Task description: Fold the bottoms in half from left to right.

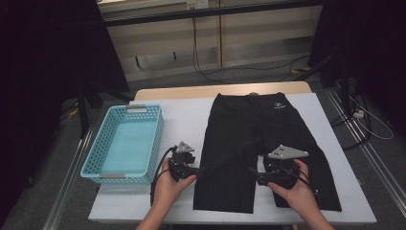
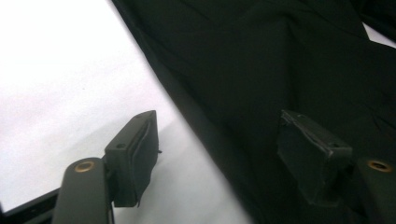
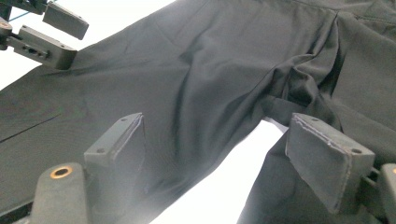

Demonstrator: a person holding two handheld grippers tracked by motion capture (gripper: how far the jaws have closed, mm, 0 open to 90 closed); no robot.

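A lab or recording studio set up for filming handling work, not a home. A table (image 1: 182,120) with a plain white top and a pale wooden far edge stands on grey carpet. Black curtains (image 1: 43,72) hang at both sides. Beyond the far edge, a low pale wall panel (image 1: 163,43) runs across, with black cables (image 1: 201,67) hanging down it and trailing over the floor. Metal rails (image 1: 72,167) lie on the carpet along the left and right sides of the table. At the right, black stand legs (image 1: 342,110) and a white cable (image 1: 373,127) sit on the floor.
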